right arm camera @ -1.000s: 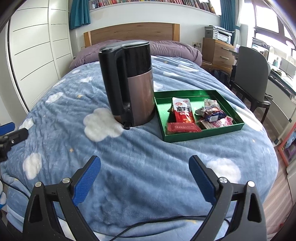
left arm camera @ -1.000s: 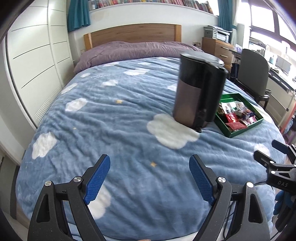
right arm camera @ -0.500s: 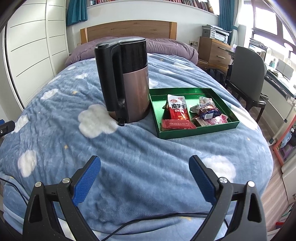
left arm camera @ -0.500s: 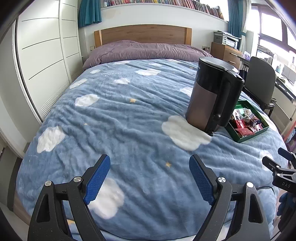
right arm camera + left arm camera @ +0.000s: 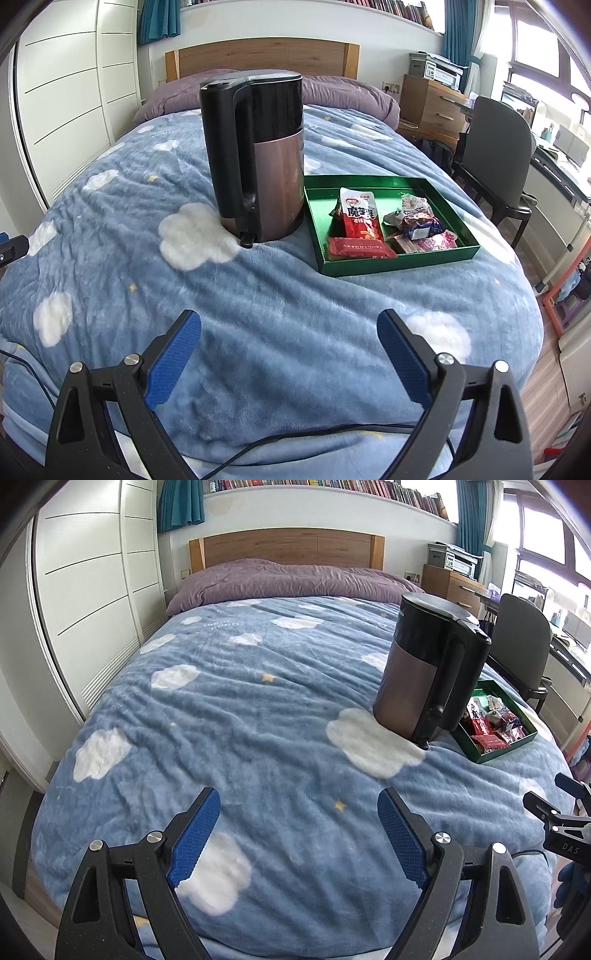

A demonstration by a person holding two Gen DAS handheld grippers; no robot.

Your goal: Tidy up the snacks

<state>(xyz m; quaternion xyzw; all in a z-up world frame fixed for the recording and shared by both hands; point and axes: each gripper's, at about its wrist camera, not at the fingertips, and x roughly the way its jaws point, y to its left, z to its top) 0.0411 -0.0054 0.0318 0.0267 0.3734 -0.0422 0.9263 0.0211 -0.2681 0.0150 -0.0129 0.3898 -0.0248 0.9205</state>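
Note:
A green tray (image 5: 424,258) lies on the blue cloud-print bed and holds several snack packets, among them a tall red-and-white packet (image 5: 360,218) and a flat red one (image 5: 360,248). The tray also shows in the left wrist view (image 5: 517,740), partly hidden behind a black and bronze kettle (image 5: 424,672). The kettle (image 5: 258,158) stands just left of the tray. My left gripper (image 5: 299,834) is open and empty above the bed's near edge. My right gripper (image 5: 290,354) is open and empty, well short of the tray.
White wardrobe doors (image 5: 85,602) run along the left of the bed. A dark chair (image 5: 495,155) and a wooden drawer unit (image 5: 432,107) stand to the right. A black cable (image 5: 295,439) lies across the bed edge below my right gripper.
Both grippers have drawn back from the bed, so the kettle and tray look smaller and farther. My left view has swung left. Both grippers stay open.

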